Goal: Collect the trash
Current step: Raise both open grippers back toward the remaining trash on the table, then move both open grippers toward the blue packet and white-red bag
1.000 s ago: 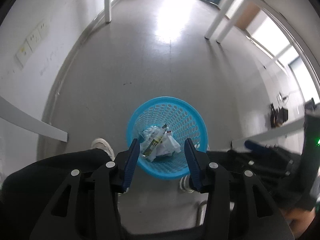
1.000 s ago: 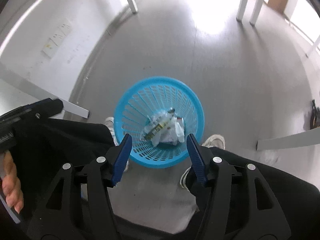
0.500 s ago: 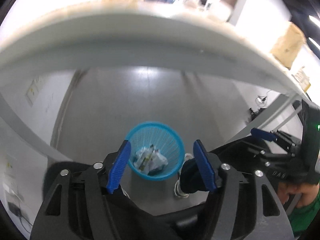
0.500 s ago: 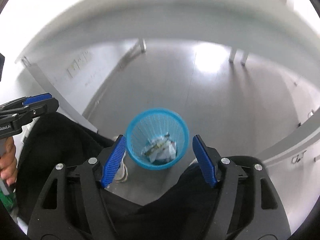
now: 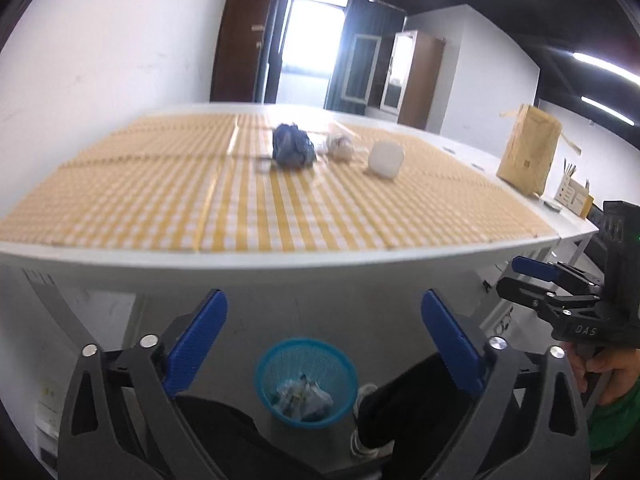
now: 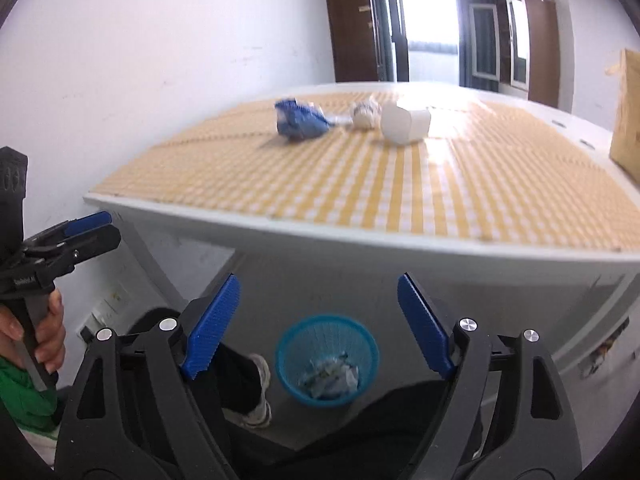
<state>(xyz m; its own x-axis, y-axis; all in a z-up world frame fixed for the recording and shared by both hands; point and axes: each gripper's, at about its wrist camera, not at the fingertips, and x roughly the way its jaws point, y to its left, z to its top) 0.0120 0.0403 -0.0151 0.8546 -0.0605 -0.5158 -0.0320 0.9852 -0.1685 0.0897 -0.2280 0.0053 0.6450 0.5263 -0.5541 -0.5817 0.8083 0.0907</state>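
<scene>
A: What's changed?
B: I've raised both from over the bin to surface level. My left hand-held gripper and right hand-held gripper have just been opening, nothing between them.
A: Trash?
B: Blue wad, white wad, cup on the surface.

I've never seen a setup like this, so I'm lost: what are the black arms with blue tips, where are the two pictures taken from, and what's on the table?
There is no robot here: a person holds a two-finger claw in each hand, with a wide-angle camera looking along its fingers. One picture looks past the left claw, the other past the right claw. Both claws are open and hold nothing; their jaws have just been opening. On the yellow checked table lie a crumpled blue wrapper, a white paper ball and a white cup on its side. On the floor below stands a blue basket with trash already inside.
</scene>
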